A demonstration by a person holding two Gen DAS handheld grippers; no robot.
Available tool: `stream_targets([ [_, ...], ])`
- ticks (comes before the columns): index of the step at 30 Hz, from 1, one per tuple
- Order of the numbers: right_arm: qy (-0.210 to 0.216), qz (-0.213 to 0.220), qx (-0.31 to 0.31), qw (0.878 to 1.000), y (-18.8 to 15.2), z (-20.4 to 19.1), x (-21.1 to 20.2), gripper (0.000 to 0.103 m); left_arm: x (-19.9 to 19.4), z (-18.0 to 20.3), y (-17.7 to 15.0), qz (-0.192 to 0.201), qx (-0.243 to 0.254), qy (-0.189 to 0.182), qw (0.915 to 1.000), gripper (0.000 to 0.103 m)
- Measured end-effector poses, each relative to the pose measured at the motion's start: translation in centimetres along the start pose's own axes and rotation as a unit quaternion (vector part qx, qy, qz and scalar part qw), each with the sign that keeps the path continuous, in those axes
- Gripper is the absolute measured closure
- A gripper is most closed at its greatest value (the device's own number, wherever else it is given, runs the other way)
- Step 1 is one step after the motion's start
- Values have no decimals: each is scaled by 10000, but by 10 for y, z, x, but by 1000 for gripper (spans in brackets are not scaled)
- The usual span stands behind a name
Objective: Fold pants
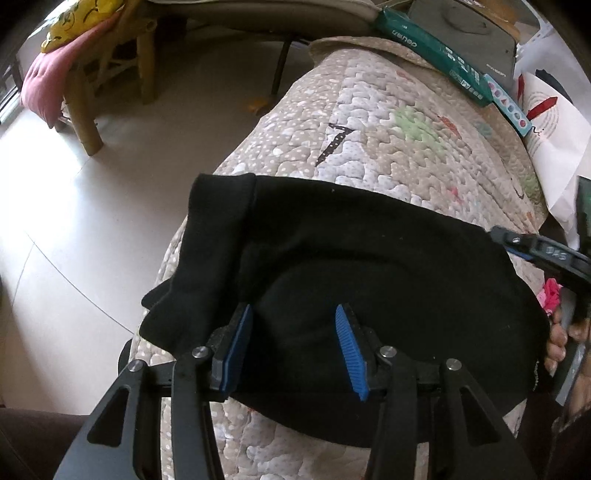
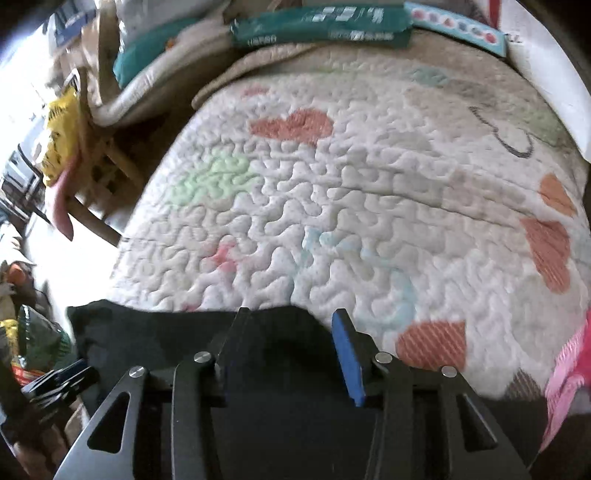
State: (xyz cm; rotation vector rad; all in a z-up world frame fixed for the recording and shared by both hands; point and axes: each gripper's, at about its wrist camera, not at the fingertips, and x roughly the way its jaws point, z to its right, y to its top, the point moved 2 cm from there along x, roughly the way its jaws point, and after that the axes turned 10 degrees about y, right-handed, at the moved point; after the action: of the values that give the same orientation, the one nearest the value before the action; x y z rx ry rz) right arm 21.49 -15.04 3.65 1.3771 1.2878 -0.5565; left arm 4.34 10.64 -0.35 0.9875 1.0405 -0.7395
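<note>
Black pants lying folded on a quilted bed, both grippers spread wide at their near side.

Left wrist view: the pants [image 1: 369,266] are lying across the quilt [image 1: 388,140], their left end drooping over the bed's edge above bare floor [image 1: 81,206]; the left gripper [image 1: 293,341] is hovering released over the cloth, grasping nothing.
Right wrist view: the right gripper [image 2: 291,350] is sitting released over the pants' [image 2: 155,332] far edge, with open quilt [image 2: 369,184] stretching ahead to a green pack [image 2: 321,31].
</note>
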Motion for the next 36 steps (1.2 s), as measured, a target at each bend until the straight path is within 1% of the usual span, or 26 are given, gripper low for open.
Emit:
stream_targets([
  [1, 7, -119, -7, 9999, -1, -1, 9, 55, 1, 0, 0, -4, 14, 15, 10000, 55],
  [2, -38, -304, -27, 9995, -2, -2, 17, 64, 0, 1, 0, -1, 30, 39, 10000, 54],
  [3, -108, -429, -84, 9990, -3, -3, 24, 87, 0, 1, 0, 1, 43, 61, 10000, 54],
  [4, -263, -493, -211, 9982, -6, -5, 28, 88, 0, 1, 0, 0, 43, 76, 10000, 54],
  [5, -361, -439, -324, 9979, -8, -8, 27, 93, 0, 3, 0, 0, 36, 82, 10000, 54],
  [9, -401, -63, -85, 9991, 2, -1, 17, 99, 0, 6, -1, 44, 69, 149, 9999, 53],
  [10, -403, -18, -7, 9992, 6, 2, 17, 99, 1, 6, -1, 61, 95, 177, 9998, 53],
  [11, -436, -20, 0, 9990, 9, 2, 20, 102, 1, 7, -1, 81, 120, 199, 9997, 52],
  [13, -662, -18, -58, 9978, 14, 2, 26, 102, 0, 8, -2, 107, 142, 222, 9996, 52],
  [15, -705, -72, -14, 9975, 20, 3, 31, 103, 1, 7, -2, 107, 138, 233, 9996, 51],
  [16, -911, -56, -91, 9958, 23, 2, 33, 103, 1, 7, -2, 106, 129, 228, 9996, 51],
  [17, -1144, 9, -157, 9933, 27, 3, 32, 102, 1, 8, -2, 102, 134, 228, 9996, 51],
  [18, -1107, 121, -37, 9938, 31, 8, 28, 101, 1, 7, -2, 98, 138, 225, 9996, 51],
  [20, -865, 425, 373, 9946, 38, 19, 11, 98, 2, 8, -1, 75, 99, 201, 9997, 50],
  [22, -799, 569, 495, 9940, 36, 22, -4, 97, 2, 8, 0, 53, 60, 182, 9998, 49],
  [24, -620, 535, 371, 9959, 25, 15, -16, 97, 2, 8, 1, 40, 41, 179, 9998, 48],
  [26, -244, 424, 272, 9984, 8, 2, -21, 97, 2, 8, 1, 30, 23, 169, 9998, 48],
  [29, 404, 194, 240, 9987, -12, -14, -6, 97, 1, 8, 1, 44, 33, 159, 9999, 48],
  [30, 431, 101, 253, 9987, -17, -16, 1, 97, 0, 8, 1, 50, 45, 145, 9999, 48],
  [31, 315, 17, 250, 9992, -17, -17, 10, 97, -2, 7, 1, 59, 69, 105, 9999, 48],
  [33, 15, -76, 255, 9996, -4, -9, 32, 99, -5, 3, 1, 73, 77, 15, 9999, 48],
  [34, -220, 58, 218, 9995, 7, -5, 35, 99, -9, -2, 1, 101, 15, -76, 9999, 48],
  [35, -672, 182, 318, 9971, 18, 1, 35, 94, -11, -6, 2, 127, -43, -142, 9998, 48],
  [36, -807, 316, 536, 9948, 27, 6, 30, 93, -16, -13, 3, 170, -146, -231, 9995, 48],
])
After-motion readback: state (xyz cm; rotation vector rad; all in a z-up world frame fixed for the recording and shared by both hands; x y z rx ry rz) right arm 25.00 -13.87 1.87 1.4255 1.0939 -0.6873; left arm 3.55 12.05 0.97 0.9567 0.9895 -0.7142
